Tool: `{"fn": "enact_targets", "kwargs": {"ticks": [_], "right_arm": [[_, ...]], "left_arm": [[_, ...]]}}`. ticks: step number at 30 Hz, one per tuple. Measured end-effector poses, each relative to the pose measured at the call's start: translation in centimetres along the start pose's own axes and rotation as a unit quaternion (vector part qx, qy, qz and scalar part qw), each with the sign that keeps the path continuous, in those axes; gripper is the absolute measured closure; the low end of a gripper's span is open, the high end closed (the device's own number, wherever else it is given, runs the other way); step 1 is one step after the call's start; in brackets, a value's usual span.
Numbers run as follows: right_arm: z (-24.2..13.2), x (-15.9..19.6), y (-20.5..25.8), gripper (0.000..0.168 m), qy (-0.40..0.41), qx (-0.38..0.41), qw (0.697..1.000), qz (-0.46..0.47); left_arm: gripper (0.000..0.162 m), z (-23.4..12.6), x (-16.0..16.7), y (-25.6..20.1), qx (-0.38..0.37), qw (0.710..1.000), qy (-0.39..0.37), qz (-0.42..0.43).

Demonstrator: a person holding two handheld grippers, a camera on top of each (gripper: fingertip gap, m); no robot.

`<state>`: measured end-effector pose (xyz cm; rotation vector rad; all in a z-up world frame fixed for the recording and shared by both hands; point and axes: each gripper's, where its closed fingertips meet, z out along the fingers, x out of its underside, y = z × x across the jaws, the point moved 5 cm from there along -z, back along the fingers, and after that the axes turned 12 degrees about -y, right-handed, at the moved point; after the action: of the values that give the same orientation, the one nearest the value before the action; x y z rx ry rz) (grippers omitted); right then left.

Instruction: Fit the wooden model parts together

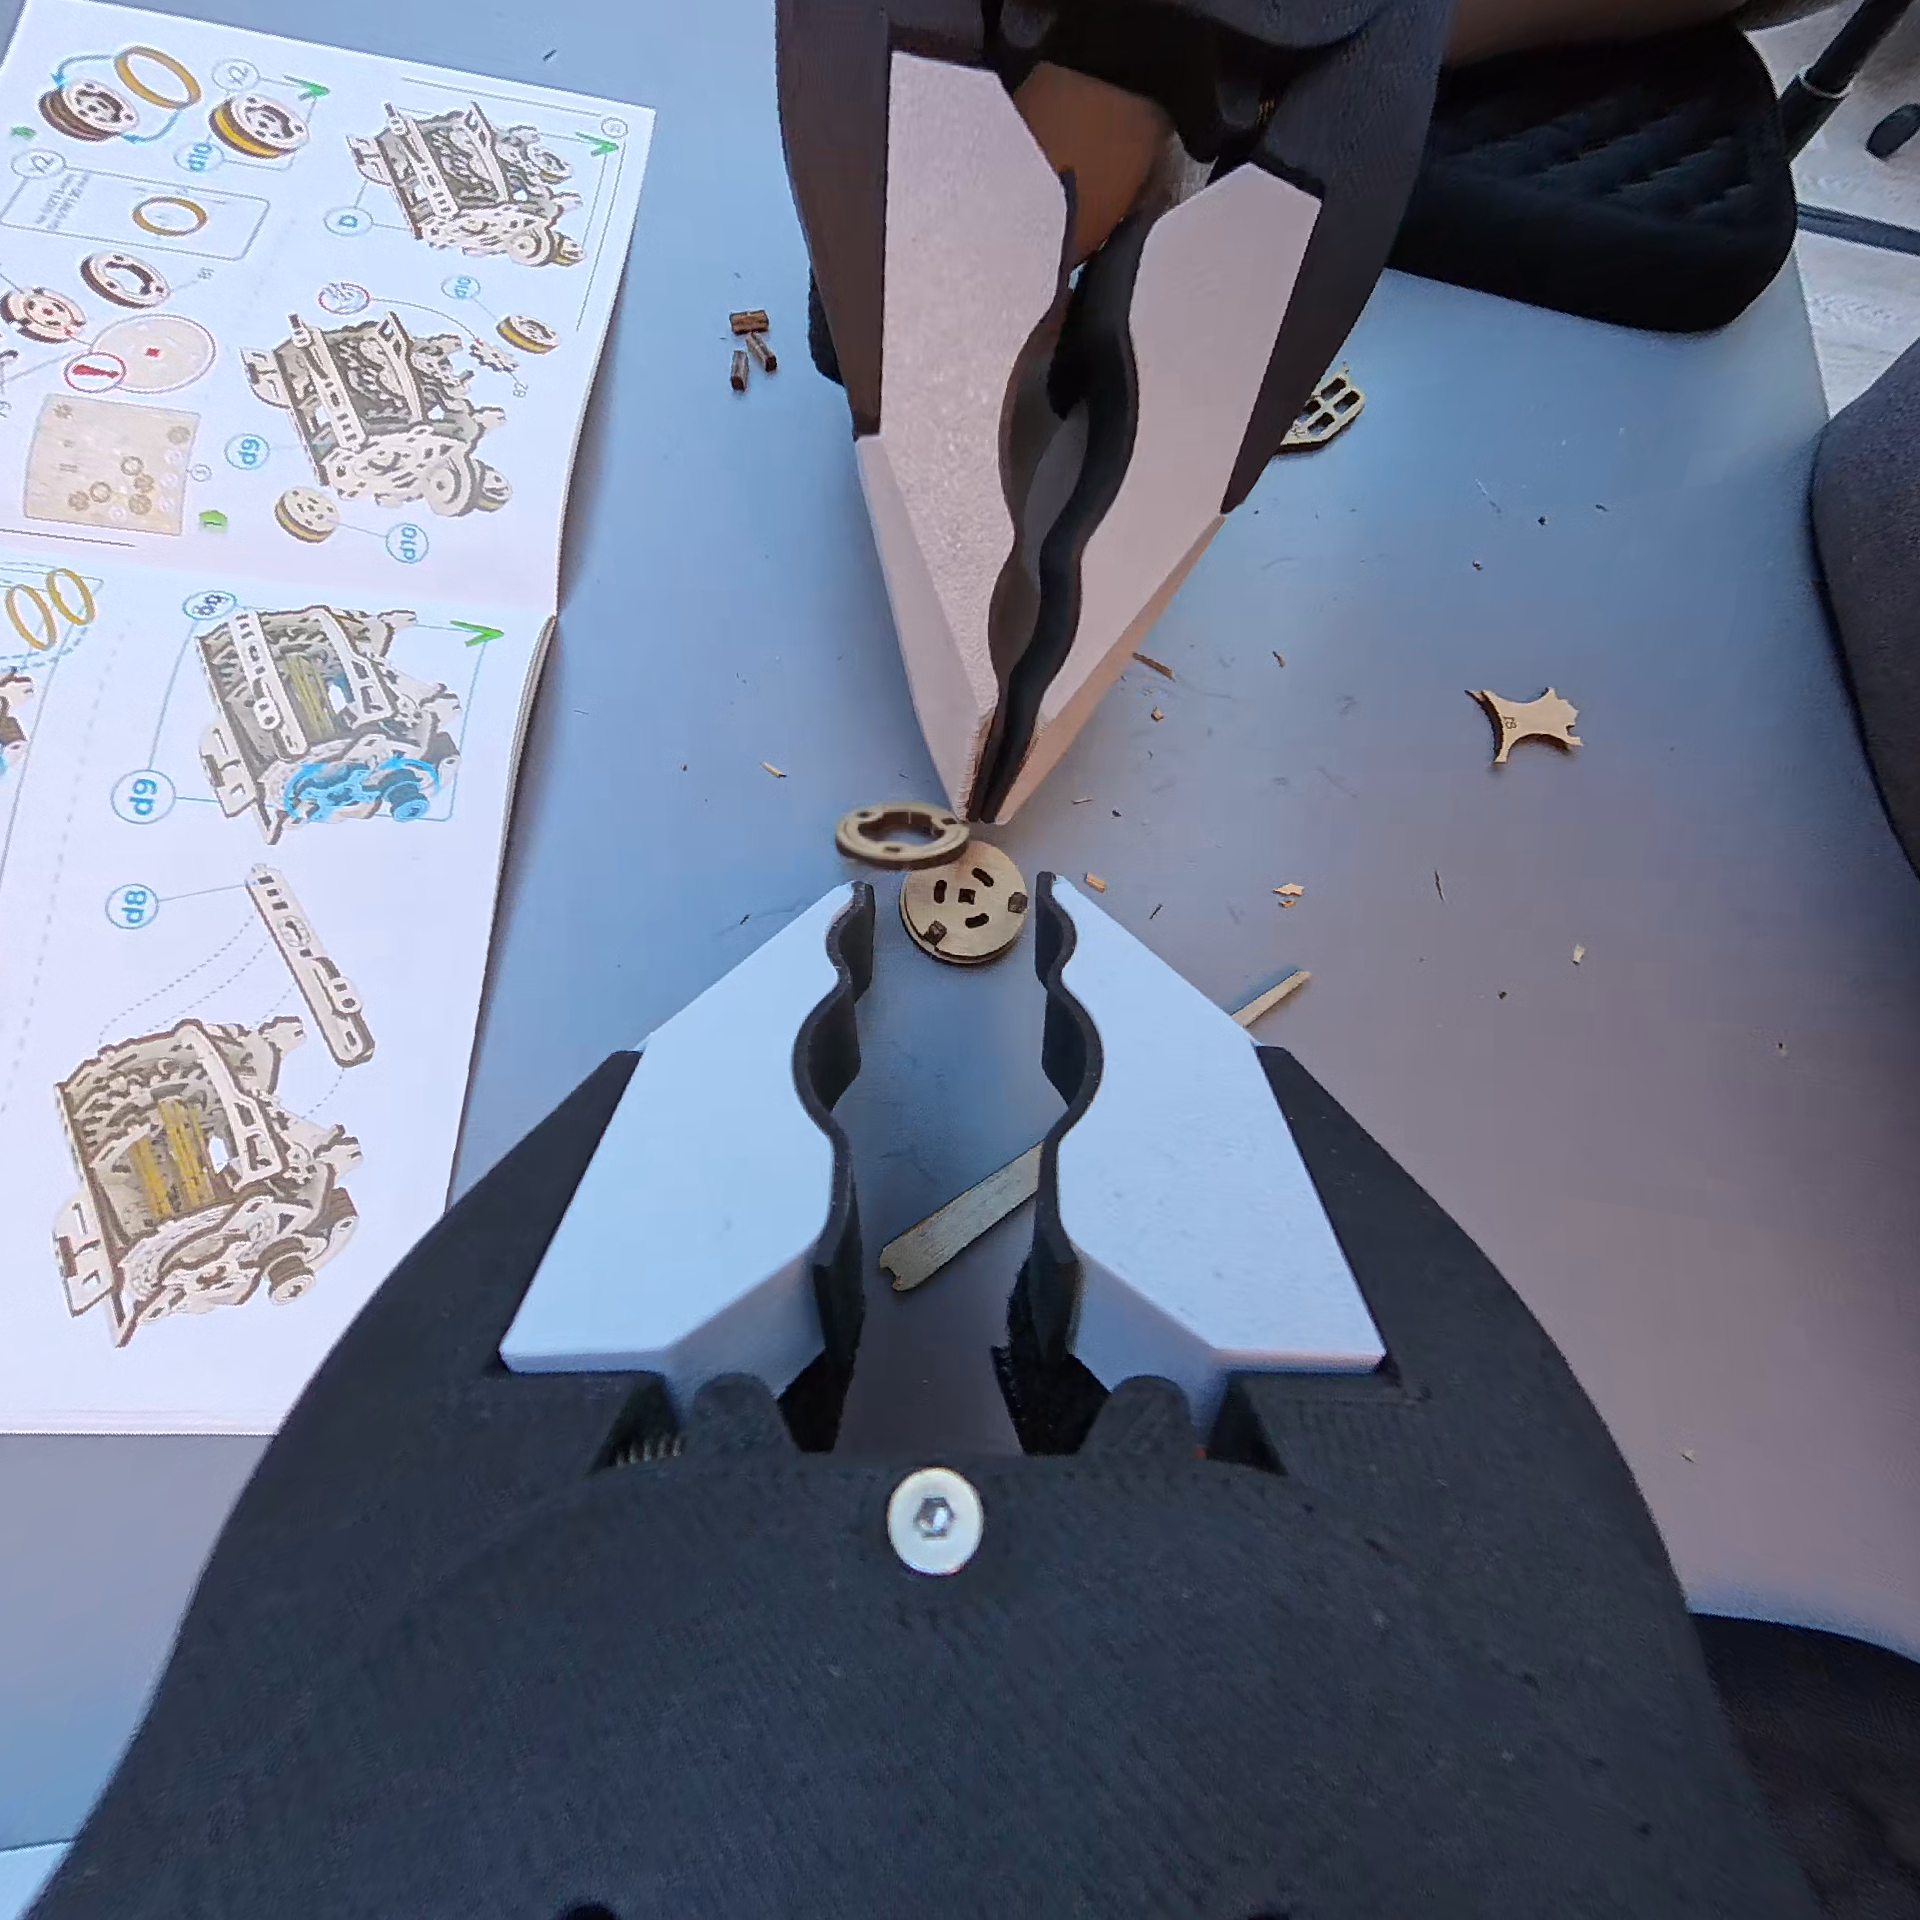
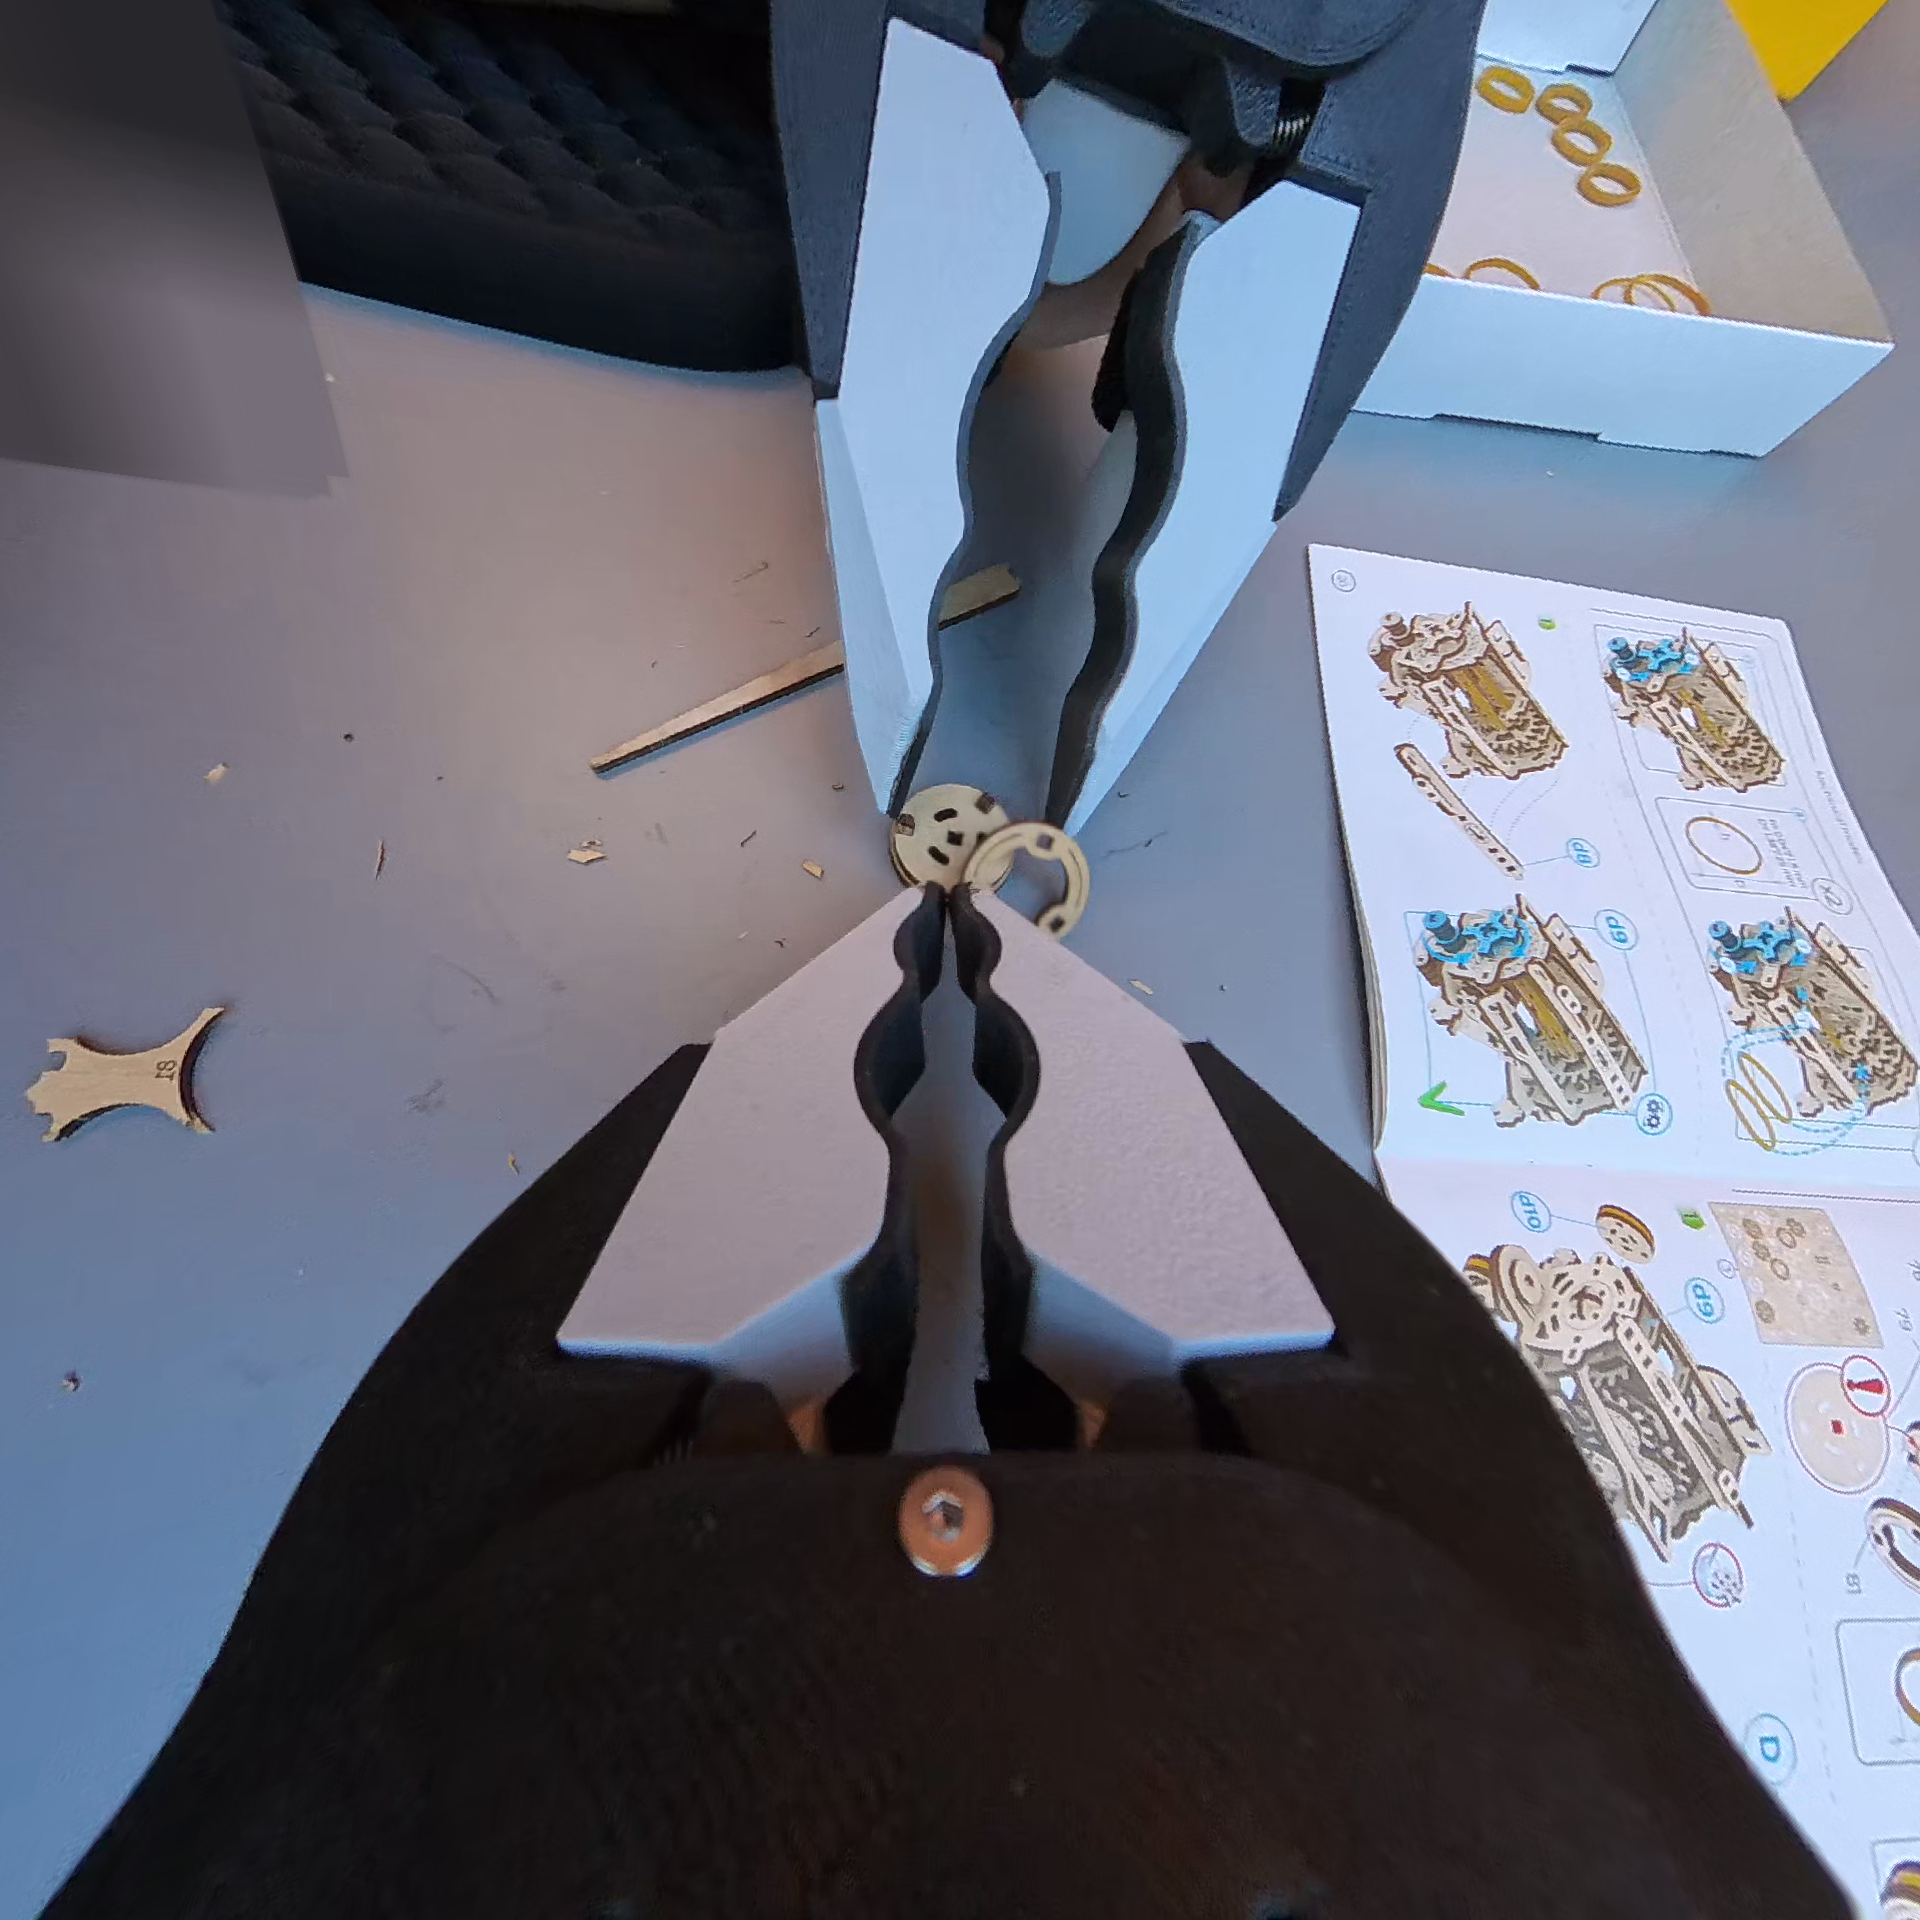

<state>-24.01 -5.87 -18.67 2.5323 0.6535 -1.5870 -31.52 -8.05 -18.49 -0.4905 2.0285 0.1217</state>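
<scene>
A round wooden disc (image 1: 961,916) with slots lies flat on the grey table (image 1: 1455,1039). It sits between the tips of my left gripper (image 1: 951,899), which is open; the pads do not press on it. A wooden ring (image 1: 902,836) leans over the disc's edge and looks blurred. My right gripper (image 1: 982,816) comes in from the far side with its tips shut, right beside the ring. In the right wrist view my right gripper (image 2: 945,899) is shut, and the ring (image 2: 1039,868) lies just to the right of its tips, over the disc (image 2: 935,831). I cannot tell whether the ring is pinched.
An open instruction booklet (image 1: 260,623) lies on the left in the left wrist view, and shows on the right in the right wrist view (image 2: 1662,935). A thin wooden stick (image 2: 727,707), a wood offcut (image 1: 1527,722), small dark bits (image 1: 750,343) and splinters lie around. A white box (image 2: 1621,353) holds rubber rings. Only a small space, under 4 cm, lies between the two pairs of fingers.
</scene>
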Motion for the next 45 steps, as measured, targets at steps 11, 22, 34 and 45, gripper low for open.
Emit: {"fn": "enact_targets", "kwargs": {"ticks": [11,22,34,45], "right_arm": [[-0.9,-0.4,-1.3,0.154,-0.053,-0.014,0.993,0.105],[0.0,0.1,-1.0,0.163,-0.004,-0.036,0.998,0.053],[-7.0,-6.0,-3.5,0.163,-0.027,0.039,0.972,-0.232],[-3.5,-7.2,-0.6,0.163,0.054,-0.054,0.93,-0.36]], "left_arm": [[0.133,-1.4,-0.2,1.0,-0.022,1.0,-0.016,-0.014],[0.136,-2.2,-0.9,1.5,-0.016,0.998,-0.052,-0.044],[0.13,-4.8,-5.0,2.2,0.05,0.948,-0.24,-0.205],[0.136,-3.9,-6.3,0.5,0.168,0.889,-0.262,-0.336]]}}
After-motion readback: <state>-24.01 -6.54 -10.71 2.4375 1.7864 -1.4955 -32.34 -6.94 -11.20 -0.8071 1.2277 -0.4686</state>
